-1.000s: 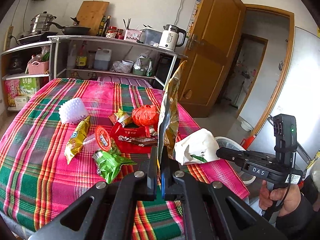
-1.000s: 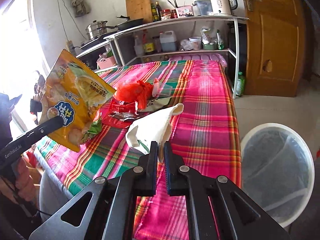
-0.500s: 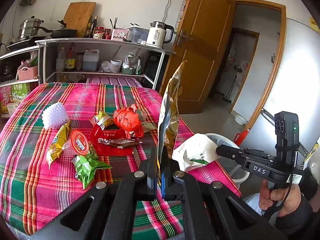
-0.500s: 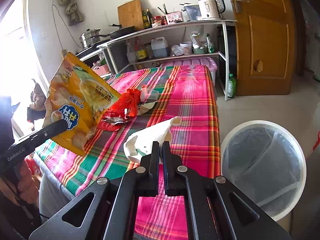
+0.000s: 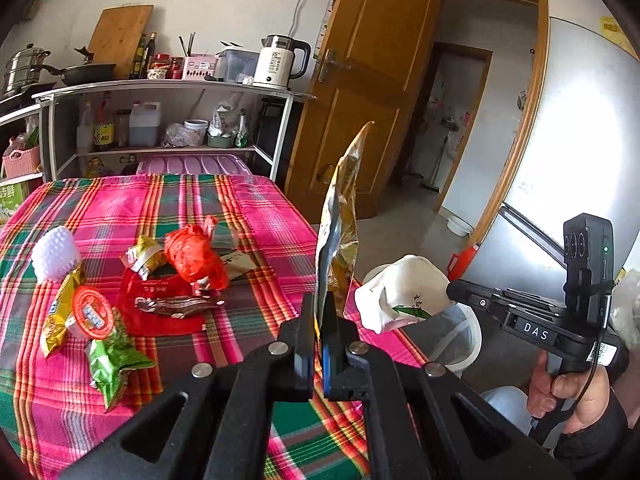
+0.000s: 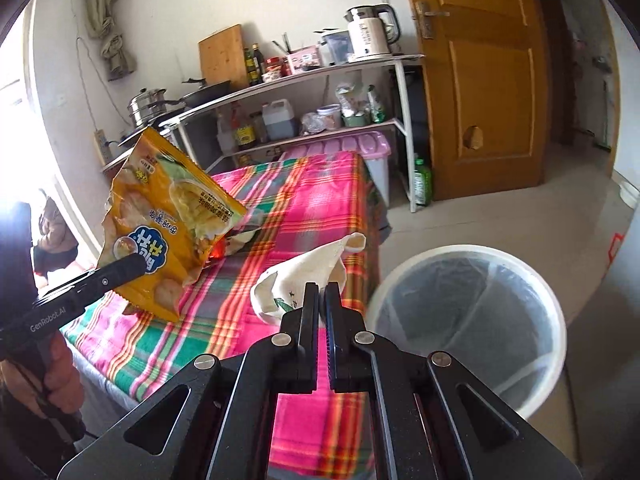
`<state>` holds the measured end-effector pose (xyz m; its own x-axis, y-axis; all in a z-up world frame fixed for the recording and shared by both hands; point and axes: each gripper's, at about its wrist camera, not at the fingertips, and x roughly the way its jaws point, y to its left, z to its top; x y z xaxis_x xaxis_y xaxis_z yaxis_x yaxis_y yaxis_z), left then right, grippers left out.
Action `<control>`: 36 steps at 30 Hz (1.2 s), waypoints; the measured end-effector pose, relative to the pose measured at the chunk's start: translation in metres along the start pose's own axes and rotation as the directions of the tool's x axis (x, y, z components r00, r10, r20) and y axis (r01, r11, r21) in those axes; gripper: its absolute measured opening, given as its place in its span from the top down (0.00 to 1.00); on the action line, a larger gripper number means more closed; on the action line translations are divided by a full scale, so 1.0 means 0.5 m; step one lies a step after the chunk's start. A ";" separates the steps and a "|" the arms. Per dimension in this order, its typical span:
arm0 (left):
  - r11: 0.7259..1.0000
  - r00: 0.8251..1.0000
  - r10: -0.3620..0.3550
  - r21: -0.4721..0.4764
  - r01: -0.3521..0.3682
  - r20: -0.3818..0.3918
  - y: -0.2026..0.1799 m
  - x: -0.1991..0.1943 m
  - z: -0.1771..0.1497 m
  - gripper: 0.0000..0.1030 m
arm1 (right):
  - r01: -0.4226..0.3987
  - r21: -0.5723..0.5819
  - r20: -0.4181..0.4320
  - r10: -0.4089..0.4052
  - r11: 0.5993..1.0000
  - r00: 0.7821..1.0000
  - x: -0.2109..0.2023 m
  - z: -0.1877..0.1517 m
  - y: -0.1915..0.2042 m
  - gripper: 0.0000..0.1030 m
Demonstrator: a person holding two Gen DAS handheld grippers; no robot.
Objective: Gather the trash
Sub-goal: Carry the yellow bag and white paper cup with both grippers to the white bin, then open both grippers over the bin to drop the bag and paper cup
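Note:
My left gripper (image 5: 319, 312) is shut on a yellow snack bag (image 5: 340, 220), held upright above the table's right edge; the bag also shows in the right wrist view (image 6: 160, 224). My right gripper (image 6: 322, 300) is shut on a white crumpled paper bag (image 6: 304, 276), held in the air between the table edge and the white trash bin (image 6: 468, 332). The paper bag (image 5: 400, 292) and the bin's rim (image 5: 460, 336) show in the left wrist view. More wrappers lie on the plaid tablecloth (image 5: 240, 208): a red plastic bag (image 5: 192, 256), a green wrapper (image 5: 112, 360), a red packet (image 5: 160, 312).
A white bumpy ball (image 5: 54, 254) and a yellow wrapper (image 5: 60, 316) lie at the table's left. A metal shelf (image 5: 160, 92) with kettle, bottles and pans stands behind. A wooden door (image 5: 372, 92) is open at right. The bin stands on the floor beside the table.
Both grippers have moved right, away from the table's middle. The white paper bag has lifted off the table and now hangs by the bin. The snack bag stays held.

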<state>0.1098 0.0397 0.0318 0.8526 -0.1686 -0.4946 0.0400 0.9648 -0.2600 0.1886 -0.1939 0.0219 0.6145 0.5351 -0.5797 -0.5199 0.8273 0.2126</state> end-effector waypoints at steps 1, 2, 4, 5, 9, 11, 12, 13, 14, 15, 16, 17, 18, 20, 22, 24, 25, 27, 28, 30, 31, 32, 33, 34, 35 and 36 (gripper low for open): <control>1.000 1.000 -0.011 0.007 0.011 -0.005 -0.009 0.010 0.002 0.98 | 0.012 0.009 0.003 -0.012 1.000 1.000 -0.006 -0.002 -0.013 0.97; 1.000 1.000 -0.022 0.014 0.023 -0.012 -0.019 0.022 0.005 0.98 | 0.026 0.020 0.007 -0.026 0.999 1.000 -0.013 -0.004 -0.027 0.97; 0.998 0.999 -0.048 0.028 0.049 -0.023 -0.042 0.045 0.012 0.98 | 0.049 0.041 0.012 -0.050 0.998 0.999 -0.025 -0.008 -0.052 0.97; 0.997 0.998 -0.060 0.037 0.061 -0.027 -0.055 0.056 0.015 0.98 | 0.062 0.052 0.014 -0.063 0.997 0.998 -0.030 -0.010 -0.067 0.97; 0.992 0.993 -0.108 0.066 0.111 -0.051 -0.107 0.100 0.022 0.98 | 0.105 0.092 0.017 -0.107 0.990 0.994 -0.050 -0.019 -0.119 0.97; 0.988 0.990 -0.128 0.076 0.133 -0.066 -0.132 0.122 0.023 0.98 | 0.124 0.112 0.015 -0.126 0.986 0.992 -0.057 -0.025 -0.144 0.97; 0.986 0.988 -0.138 0.079 0.144 -0.075 -0.144 0.133 0.022 0.98 | 0.131 0.120 0.013 -0.134 0.984 0.991 -0.060 -0.029 -0.156 0.97; 0.985 0.986 -0.146 0.083 0.153 -0.084 -0.154 0.143 0.021 0.98 | 0.141 0.130 0.009 -0.143 0.982 0.990 -0.062 -0.033 -0.170 0.97; 0.983 0.984 -0.154 0.087 0.162 -0.092 -0.166 0.153 0.020 0.98 | 0.147 0.136 0.007 -0.150 0.980 0.989 -0.064 -0.036 -0.178 0.97; 0.981 0.982 -0.162 0.091 0.171 -0.101 -0.177 0.163 0.018 0.98 | 0.154 0.144 0.005 -0.157 0.977 0.988 -0.066 -0.041 -0.188 0.97; 0.979 0.980 -0.168 0.095 0.178 -0.110 -0.187 0.174 0.016 0.98 | 0.158 0.150 0.002 -0.161 0.976 0.987 -0.066 -0.044 -0.196 0.97; 0.978 0.978 -0.172 0.099 0.185 -0.120 -0.196 0.185 0.014 0.98 | 0.163 0.157 -0.002 -0.165 0.974 0.986 -0.065 -0.048 -0.206 0.97; 0.976 0.976 -0.176 0.103 0.190 -0.130 -0.204 0.195 0.012 0.98 | 0.167 0.163 -0.005 -0.169 0.972 0.986 -0.064 -0.050 -0.212 0.97; 0.974 0.971 -0.183 0.106 0.200 -0.153 -0.219 0.219 0.007 0.98 | 0.177 0.174 -0.015 -0.177 0.969 0.984 -0.060 -0.059 -0.228 0.97; 0.972 0.967 -0.185 0.110 0.206 -0.176 -0.229 0.242 -0.001 0.98 | 0.181 0.185 -0.025 -0.179 0.966 0.983 -0.056 -0.065 -0.241 0.97; 0.970 0.963 -0.184 0.119 0.210 -0.196 -0.241 0.261 -0.011 0.98 | 0.184 0.197 -0.038 -0.180 0.963 0.983 -0.050 -0.073 -0.253 0.97; 0.970 0.961 -0.183 0.120 0.211 -0.206 -0.246 0.271 -0.014 0.98 | 0.186 0.201 -0.045 -0.181 0.962 0.983 -0.045 -0.076 -0.259 0.97; 0.969 0.955 -0.187 0.117 0.218 -0.228 -0.250 0.288 -0.022 0.98 | 0.189 0.207 -0.061 -0.180 0.960 0.982 -0.035 -0.082 -0.270 0.97; 0.969 0.953 -0.186 0.116 0.218 -0.239 -0.251 0.293 -0.026 0.98 | 0.189 0.211 -0.067 -0.179 0.959 0.982 -0.031 -0.082 -0.274 0.97; 0.970 0.950 -0.180 0.113 0.214 -0.254 -0.254 0.303 -0.030 0.97 | 0.191 0.220 -0.082 -0.177 0.957 0.981 -0.022 -0.088 -0.283 0.96; 0.970 0.948 -0.183 0.110 0.217 -0.262 -0.255 0.307 -0.031 0.97 | 0.192 0.222 -0.087 -0.177 0.956 0.980 -0.020 -0.089 -0.285 0.96; 0.970 0.946 -0.185 0.108 0.220 -0.266 -0.255 0.308 -0.032 0.95 | 0.193 0.224 -0.091 -0.177 0.955 0.980 -0.019 -0.094 -0.289 0.96; 0.969 0.945 -0.185 0.108 0.220 -0.269 -0.257 0.309 -0.033 0.92 | 0.195 0.225 -0.095 -0.178 0.955 0.980 -0.019 -0.097 -0.291 0.96; 0.970 0.944 -0.186 0.105 0.221 -0.271 -0.256 0.311 -0.033 0.89 | 0.199 0.221 -0.098 -0.181 0.955 0.979 -0.017 -0.097 -0.292 0.96; 0.969 0.944 -0.189 0.101 0.223 -0.271 -0.255 0.312 -0.032 0.81 | 0.203 0.219 -0.099 -0.185 0.954 0.978 -0.015 -0.096 -0.293 0.96; 0.970 0.944 -0.192 0.097 0.225 -0.269 -0.255 0.310 -0.032 0.75 | 0.205 0.216 -0.098 -0.188 0.955 0.977 -0.016 -0.097 -0.292 0.95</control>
<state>0.2286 -0.1127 -0.0249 0.6572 -0.3984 -0.6398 0.2811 0.9172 -0.2824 0.2311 -0.3272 -0.0428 0.6399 0.3506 -0.6838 -0.2422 0.9365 0.2535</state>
